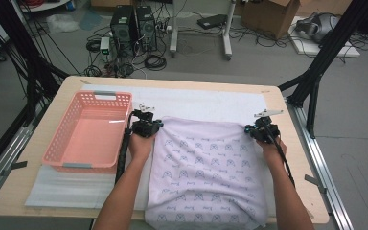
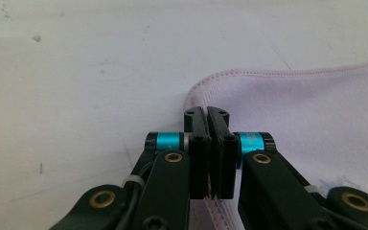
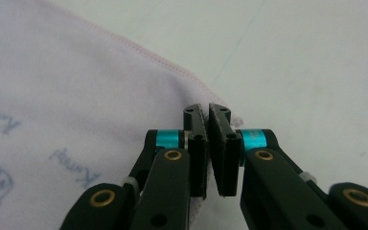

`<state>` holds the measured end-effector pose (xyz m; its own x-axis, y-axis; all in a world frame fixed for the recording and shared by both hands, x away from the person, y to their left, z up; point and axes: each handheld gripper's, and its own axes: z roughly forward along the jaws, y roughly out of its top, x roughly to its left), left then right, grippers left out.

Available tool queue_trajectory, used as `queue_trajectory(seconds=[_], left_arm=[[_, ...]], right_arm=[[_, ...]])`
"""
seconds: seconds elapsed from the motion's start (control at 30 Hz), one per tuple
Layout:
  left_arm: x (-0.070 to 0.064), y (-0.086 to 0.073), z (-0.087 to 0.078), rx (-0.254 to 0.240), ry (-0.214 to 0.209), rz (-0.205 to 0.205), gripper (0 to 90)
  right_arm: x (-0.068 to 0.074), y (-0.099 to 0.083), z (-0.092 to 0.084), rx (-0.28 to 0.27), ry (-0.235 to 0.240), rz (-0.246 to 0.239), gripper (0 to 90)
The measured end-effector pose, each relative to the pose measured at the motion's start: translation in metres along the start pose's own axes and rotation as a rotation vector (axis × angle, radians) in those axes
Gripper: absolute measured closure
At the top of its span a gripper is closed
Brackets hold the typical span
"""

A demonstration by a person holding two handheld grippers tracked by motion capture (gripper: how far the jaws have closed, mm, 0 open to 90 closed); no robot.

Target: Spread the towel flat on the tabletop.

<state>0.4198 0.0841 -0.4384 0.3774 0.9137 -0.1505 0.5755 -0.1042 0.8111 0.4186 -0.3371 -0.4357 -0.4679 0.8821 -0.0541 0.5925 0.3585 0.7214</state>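
Note:
A pale lilac towel (image 1: 206, 167) printed with small blue figures lies spread on the white mat, hanging over the table's near edge. My left gripper (image 1: 154, 125) is at its far left corner, and in the left gripper view the jaws (image 2: 207, 115) are pressed together on the towel's stitched hem (image 2: 249, 74). My right gripper (image 1: 255, 128) is at the far right corner. There the jaws (image 3: 207, 112) pinch the corner's pink-stitched edge (image 3: 139, 50). Both forearms reach in from the near side.
A pink plastic basket (image 1: 88, 132) stands empty at the left of the table, close to my left gripper. A white mat (image 1: 196, 100) covers the tabletop beyond the towel. Black frame posts (image 1: 316, 72) rise at the right; computers and cables lie on the floor behind.

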Motion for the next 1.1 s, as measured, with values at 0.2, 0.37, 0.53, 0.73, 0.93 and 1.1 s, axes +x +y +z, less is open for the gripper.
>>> queue_trajectory(seconds=[0.2, 0.37, 0.53, 0.73, 0.93, 1.1], left_arm=[[0.007, 0.003, 0.008, -0.044, -0.001, -0.032, 87.0], [0.008, 0.015, 0.008, -0.107, 0.026, -0.003, 86.9], [0.006, 0.015, 0.009, -0.1, 0.034, 0.01, 66.4], [-0.005, 0.012, 0.003, -0.001, -0.032, 0.047, 49.1], [-0.018, 0.002, -0.009, -0.019, -0.078, 0.087, 49.6], [-0.021, -0.01, -0.02, -0.003, -0.082, 0.134, 56.4]], right_arm=[[-0.015, 0.011, 0.003, -0.122, -0.054, 0.057, 86.5], [-0.013, 0.023, 0.008, -0.174, -0.121, 0.029, 86.5], [-0.011, 0.027, 0.015, -0.195, -0.143, 0.112, 66.8], [-0.01, 0.024, 0.002, -0.169, -0.082, 0.117, 62.5], [-0.006, 0.018, -0.021, -0.149, -0.018, 0.095, 60.8], [-0.007, 0.005, -0.04, -0.141, 0.031, 0.084, 60.1]])
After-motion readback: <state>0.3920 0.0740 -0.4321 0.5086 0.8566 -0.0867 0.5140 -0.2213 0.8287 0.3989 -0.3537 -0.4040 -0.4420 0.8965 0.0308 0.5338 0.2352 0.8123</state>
